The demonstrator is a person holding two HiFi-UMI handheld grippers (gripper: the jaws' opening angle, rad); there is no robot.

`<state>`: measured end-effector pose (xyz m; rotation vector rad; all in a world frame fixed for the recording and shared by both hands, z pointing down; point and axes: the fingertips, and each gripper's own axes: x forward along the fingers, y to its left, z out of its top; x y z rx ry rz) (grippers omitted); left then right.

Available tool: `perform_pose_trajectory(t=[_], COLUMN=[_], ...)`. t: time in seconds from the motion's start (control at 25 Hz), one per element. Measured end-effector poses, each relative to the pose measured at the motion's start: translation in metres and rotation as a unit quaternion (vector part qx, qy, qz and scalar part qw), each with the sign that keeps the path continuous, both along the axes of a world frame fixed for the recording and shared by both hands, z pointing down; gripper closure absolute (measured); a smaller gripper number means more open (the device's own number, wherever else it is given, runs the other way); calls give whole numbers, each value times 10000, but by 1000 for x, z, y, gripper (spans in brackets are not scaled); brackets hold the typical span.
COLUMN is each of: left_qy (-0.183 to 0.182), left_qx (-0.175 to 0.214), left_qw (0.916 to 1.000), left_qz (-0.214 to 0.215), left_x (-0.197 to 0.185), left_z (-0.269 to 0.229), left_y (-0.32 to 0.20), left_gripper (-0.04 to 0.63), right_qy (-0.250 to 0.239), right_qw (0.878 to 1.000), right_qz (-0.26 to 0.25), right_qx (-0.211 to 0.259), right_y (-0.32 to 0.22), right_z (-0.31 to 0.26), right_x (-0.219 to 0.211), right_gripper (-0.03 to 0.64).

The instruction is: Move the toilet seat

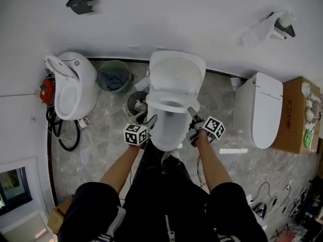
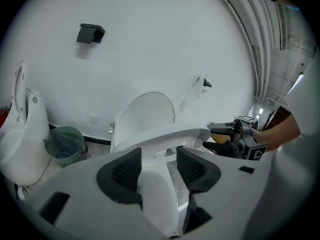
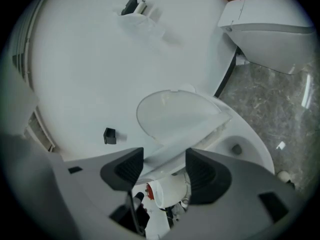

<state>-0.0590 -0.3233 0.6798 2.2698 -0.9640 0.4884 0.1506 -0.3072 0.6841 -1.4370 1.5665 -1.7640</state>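
A white toilet stands against the wall with its lid (image 1: 176, 72) upright. The toilet seat (image 1: 171, 103) is tilted partway above the bowl (image 1: 168, 132). My left gripper (image 1: 151, 121) is at the seat's left side and my right gripper (image 1: 192, 114) at its right. In the left gripper view the seat (image 2: 167, 135) crosses the gap of the left gripper (image 2: 159, 164), whose pads (image 2: 127, 171) stand apart. In the right gripper view the seat's edge (image 3: 190, 134) runs between the open jaws of the right gripper (image 3: 162, 171). The right gripper's marker cube (image 2: 247, 144) shows across the bowl.
Another white toilet (image 1: 70, 84) stands to the left with a green bin (image 1: 113, 75) and a small dark bin (image 1: 137, 103) beside it. At the right are a closed toilet (image 1: 262, 110) and a cardboard box (image 1: 295, 115). Cables lie on the marble floor (image 1: 108, 130).
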Motion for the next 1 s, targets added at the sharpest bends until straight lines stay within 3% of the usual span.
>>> perform_pose_trajectory(t=[0.24,0.52,1.0], left_qy=[22,176,241], left_qx=[308,457,326], left_qw=[9983,9970,9970], left_qz=[500,603,665], left_x=[36,55,54], left_z=[-19,-33,-37], left_y=[-53,-110,-144], left_gripper=[462,506,512], right_qy=[247,380,248], right_qw=[9989,9980,9954], right_qz=[123,211,896], right_qx=[370,455,250], right_y=[-46,-90,-152], right_z=[-19,-28,-24], right_x=[11,22,49], right_gripper=[347,333,336])
